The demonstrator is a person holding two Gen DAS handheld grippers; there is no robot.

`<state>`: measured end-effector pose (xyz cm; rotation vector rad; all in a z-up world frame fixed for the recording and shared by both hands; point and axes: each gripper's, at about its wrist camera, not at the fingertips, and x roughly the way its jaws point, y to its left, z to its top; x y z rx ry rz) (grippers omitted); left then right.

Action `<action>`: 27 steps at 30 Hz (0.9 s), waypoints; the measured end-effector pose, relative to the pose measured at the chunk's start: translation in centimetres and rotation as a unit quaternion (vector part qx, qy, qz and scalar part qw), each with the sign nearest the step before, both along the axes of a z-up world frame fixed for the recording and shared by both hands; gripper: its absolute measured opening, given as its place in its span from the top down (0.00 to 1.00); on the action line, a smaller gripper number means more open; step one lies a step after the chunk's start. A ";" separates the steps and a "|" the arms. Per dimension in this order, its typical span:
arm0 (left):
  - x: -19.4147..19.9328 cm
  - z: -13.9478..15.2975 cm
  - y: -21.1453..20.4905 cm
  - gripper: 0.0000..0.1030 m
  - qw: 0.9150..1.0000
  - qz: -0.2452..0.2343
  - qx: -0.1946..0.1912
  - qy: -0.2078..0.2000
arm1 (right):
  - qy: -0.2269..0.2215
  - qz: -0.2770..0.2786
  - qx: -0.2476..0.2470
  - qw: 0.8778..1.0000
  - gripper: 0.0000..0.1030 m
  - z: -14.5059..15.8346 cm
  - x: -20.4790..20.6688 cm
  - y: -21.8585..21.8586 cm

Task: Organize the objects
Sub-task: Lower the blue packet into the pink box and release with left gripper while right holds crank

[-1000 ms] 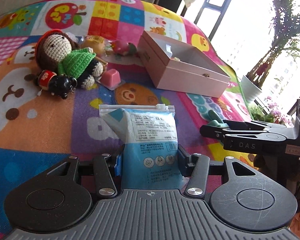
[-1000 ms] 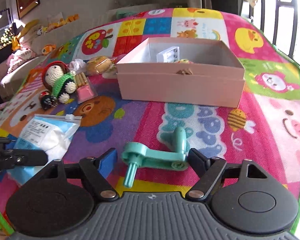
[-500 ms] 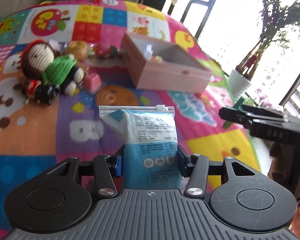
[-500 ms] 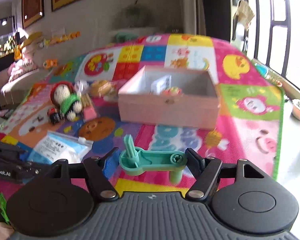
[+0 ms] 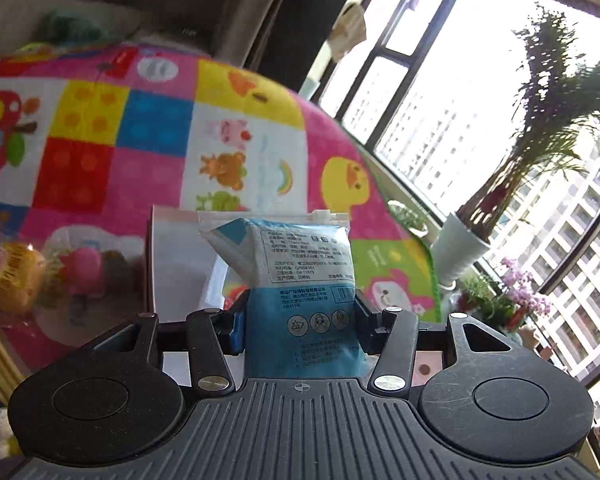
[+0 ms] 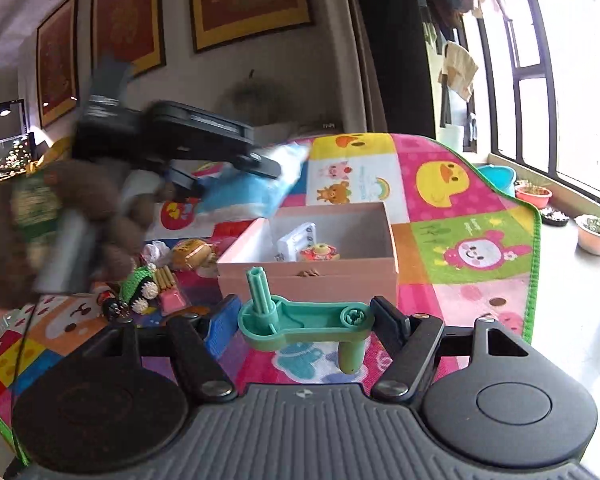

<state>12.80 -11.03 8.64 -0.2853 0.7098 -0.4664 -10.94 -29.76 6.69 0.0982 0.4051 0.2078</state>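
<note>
Two grippers are each clamped on something, both raised above the colourful play mat (image 6: 452,184).

From the left wrist view, the left gripper (image 5: 300,322) pinches a blue-and-white zip pouch (image 5: 298,276) between its fingers, the pouch standing upright with its clear sealed strip at the top. To the left of those fingers, lower on the mat, lie a wrapped yellow snack (image 5: 14,276) and a pink toy (image 5: 82,266), both blurred. Directly behind the pouch and below it shows the pale inner wall of the pink box (image 5: 176,264); the pouch appears to hang over the box, though whether it touches the box cannot be told. Off to the right, past the mat's edge, a potted plant (image 5: 496,208) stands by the window.

From the right wrist view, far left and above the fingers, the left gripper (image 6: 260,168) appears blurred, holding the pouch (image 6: 252,188) up beyond the box. Left of the right fingers lie a crocheted doll (image 6: 140,284) and a small pink block (image 6: 172,300). The right gripper (image 6: 304,318) is closed on a teal plastic crank handle (image 6: 300,320), held crosswise, one peg pointing up and one down. Just ahead of it sits the pink box (image 6: 312,274), open, with a white item (image 6: 296,242) and a small round toy (image 6: 320,252) inside.
</note>
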 end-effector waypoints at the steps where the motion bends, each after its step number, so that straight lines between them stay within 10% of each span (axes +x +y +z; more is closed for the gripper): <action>1: 1.0 -1.1 -0.7 0.47 1.000 0.014 0.025 0.012 | 0.002 -0.004 -0.001 1.000 0.31 -0.3 0.0 -0.3; 7: 1.3 -4.3 -2.1 0.45 0.986 0.040 0.164 -0.004 | 0.022 -0.028 0.003 0.999 0.31 -1.8 1.2 -2.1; 13: -0.9 -3.5 -1.5 0.46 0.990 0.016 0.136 0.023 | 0.031 -0.028 0.007 0.999 0.31 -2.4 1.9 -1.9; 27: -15.4 -2.6 10.4 0.47 0.995 0.038 0.064 -0.061 | 0.020 0.009 0.015 1.000 0.31 3.4 5.3 -1.2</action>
